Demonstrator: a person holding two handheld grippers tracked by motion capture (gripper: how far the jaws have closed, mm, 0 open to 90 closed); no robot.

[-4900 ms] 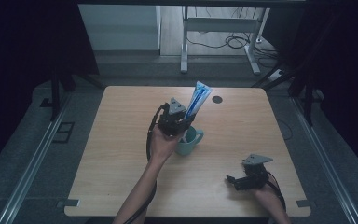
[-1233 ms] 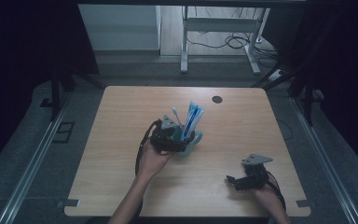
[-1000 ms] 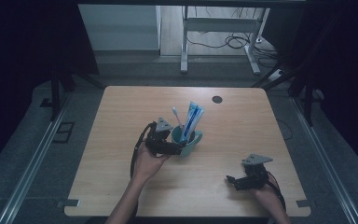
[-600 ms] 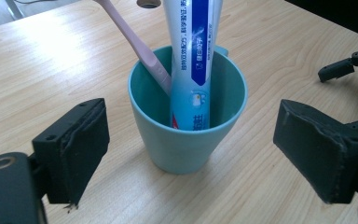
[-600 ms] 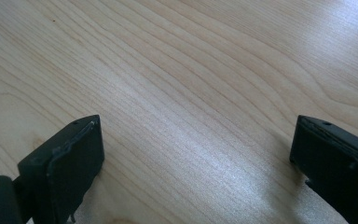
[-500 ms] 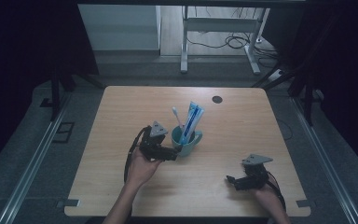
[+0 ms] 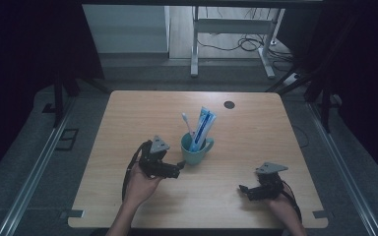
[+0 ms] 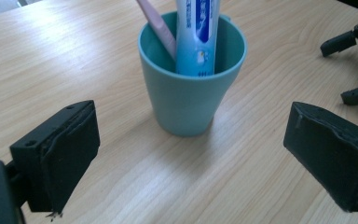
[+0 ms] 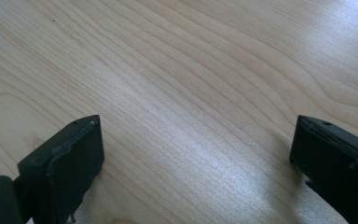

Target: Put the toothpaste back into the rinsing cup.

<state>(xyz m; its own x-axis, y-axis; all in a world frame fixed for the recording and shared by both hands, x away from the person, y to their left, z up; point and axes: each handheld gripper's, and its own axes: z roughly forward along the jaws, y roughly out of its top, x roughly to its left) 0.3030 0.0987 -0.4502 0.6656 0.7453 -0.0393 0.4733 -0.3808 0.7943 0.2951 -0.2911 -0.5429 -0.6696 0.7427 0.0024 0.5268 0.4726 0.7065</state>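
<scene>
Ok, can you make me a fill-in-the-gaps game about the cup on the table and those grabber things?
1. The cup on the table is the colour ____.
2. Standing inside the cup are a pink toothbrush and a tube of ____.
3. The left hand-held gripper has its jaws ____, with nothing pressed between them.
4. The right hand-held gripper rests near the table's front edge, and its jaws hold ____.

Missing words: teal; toothpaste; open; nothing

Black claws — grey plates, cables.
</scene>
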